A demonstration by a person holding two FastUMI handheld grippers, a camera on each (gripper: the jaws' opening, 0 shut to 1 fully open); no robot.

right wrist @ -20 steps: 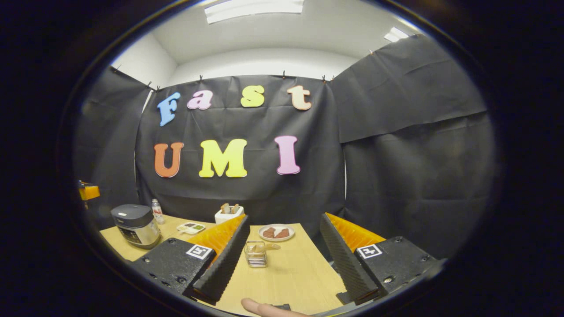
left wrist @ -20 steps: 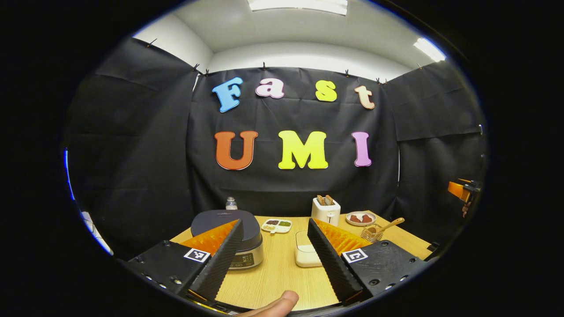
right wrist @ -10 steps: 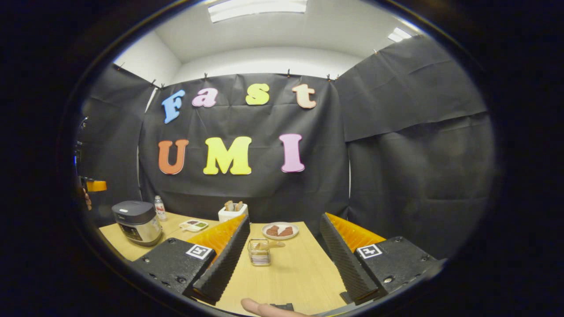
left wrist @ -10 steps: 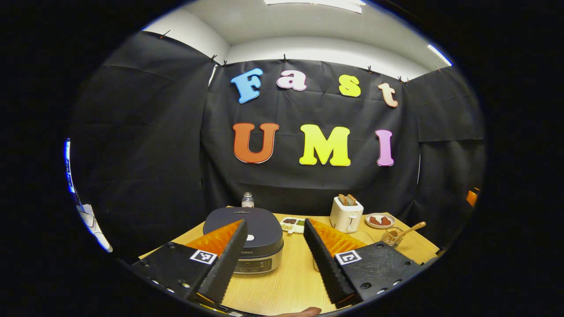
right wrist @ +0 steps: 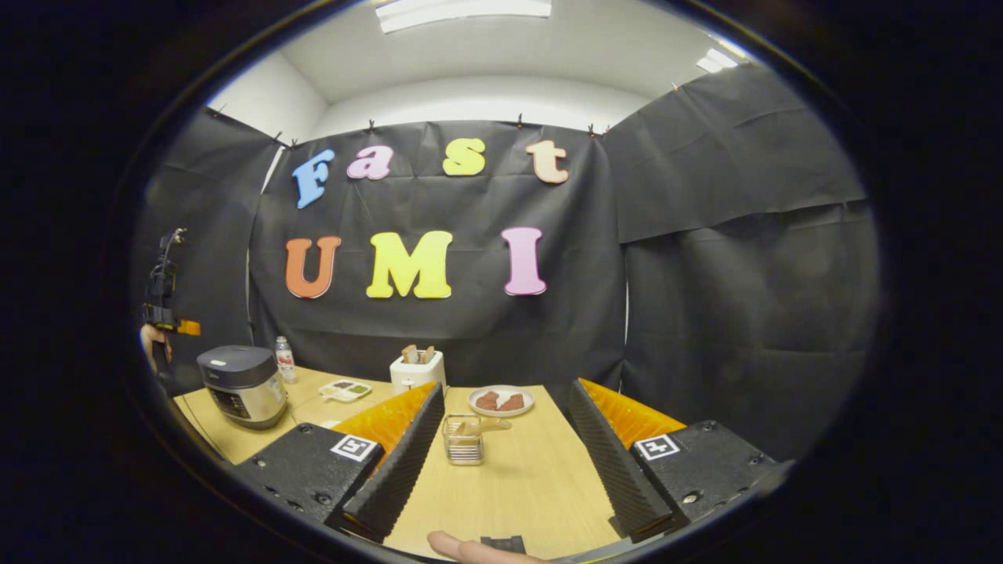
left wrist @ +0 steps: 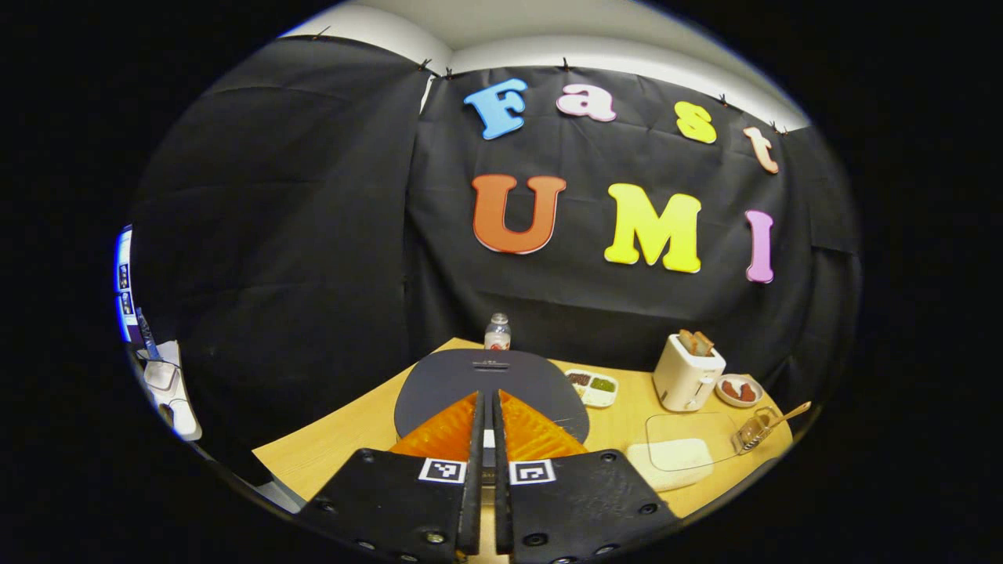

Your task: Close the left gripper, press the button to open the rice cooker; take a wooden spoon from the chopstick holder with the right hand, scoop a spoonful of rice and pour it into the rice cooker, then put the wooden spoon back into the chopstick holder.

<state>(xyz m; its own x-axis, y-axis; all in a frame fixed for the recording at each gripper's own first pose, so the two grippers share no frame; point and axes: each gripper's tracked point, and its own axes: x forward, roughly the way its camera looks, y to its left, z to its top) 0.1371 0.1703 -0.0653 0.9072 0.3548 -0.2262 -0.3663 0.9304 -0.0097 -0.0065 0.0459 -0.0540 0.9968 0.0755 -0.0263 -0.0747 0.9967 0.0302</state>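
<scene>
My left gripper is shut with nothing between its fingers, and its tips hang over the front of the rice cooker's dark closed lid. Whether they touch the lid, I cannot tell. The rice cooker also stands at the table's far left in the right gripper view, with the left gripper and a hand above it. My right gripper is open and empty, just short of the clear chopstick holder. The wooden spoon leans inside that holder. The holder and spoon sit far right in the left gripper view, beside a white rice container.
On the wooden table stand a white toaster, a plate of brown food, a small divided dish and a bottle. The black cloth wall stands close behind. A fingertip shows at the bottom edge.
My left gripper has shut and moved left and forward over the rice cooker's lid. My right gripper has stayed open and almost still.
</scene>
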